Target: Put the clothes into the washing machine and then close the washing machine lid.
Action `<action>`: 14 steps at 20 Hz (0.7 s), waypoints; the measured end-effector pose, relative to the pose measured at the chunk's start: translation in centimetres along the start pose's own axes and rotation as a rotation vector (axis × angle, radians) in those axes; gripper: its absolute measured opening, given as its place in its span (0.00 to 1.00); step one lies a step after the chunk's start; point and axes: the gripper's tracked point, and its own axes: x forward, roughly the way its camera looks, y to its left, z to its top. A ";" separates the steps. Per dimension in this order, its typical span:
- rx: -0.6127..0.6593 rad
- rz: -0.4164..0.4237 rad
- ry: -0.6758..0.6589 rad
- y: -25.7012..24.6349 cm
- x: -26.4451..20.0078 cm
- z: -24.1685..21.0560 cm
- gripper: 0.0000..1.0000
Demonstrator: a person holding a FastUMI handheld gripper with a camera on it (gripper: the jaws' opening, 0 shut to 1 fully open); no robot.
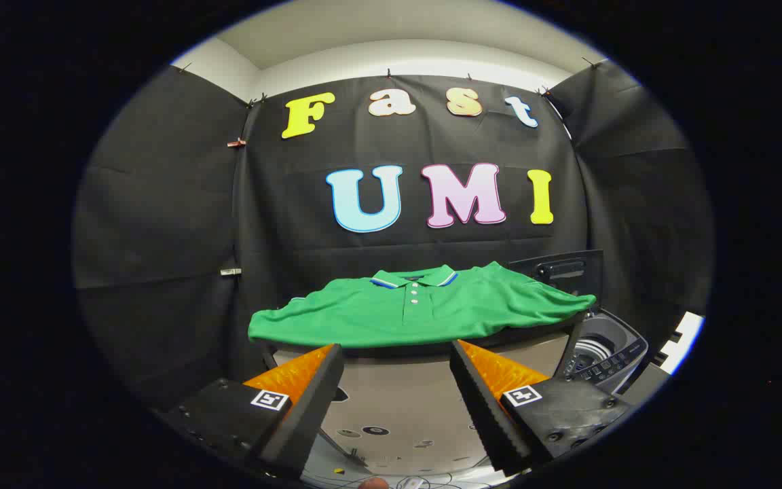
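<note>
Nearest to me, the hand-held gripper (396,380) hangs with its two fingers spread wide apart, nothing between them and nothing touched. Just beyond the fingertips a green polo shirt (418,309) lies flat on the desk (425,352), collar toward the back wall, its sleeves reaching out over both ends (the right sleeve droops toward the machine). Beside the desk, to the right and lower, stands the washing machine (605,353), its lid (557,270) tipped up and the drum open. Under the gripper I see pale floor (398,401).
</note>
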 end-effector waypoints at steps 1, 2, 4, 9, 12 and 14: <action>0.002 0.000 -0.002 0.0 0.1 0.1 0.99; 0.002 0.002 -0.002 0.1 0.0 0.0 0.99; -0.009 0.006 0.000 0.3 0.0 -0.2 0.99; -0.003 0.012 -0.001 0.5 0.2 -0.3 0.99; -0.010 0.022 0.007 0.4 0.2 -0.5 0.99; -0.017 0.022 0.000 0.1 0.1 -0.4 0.99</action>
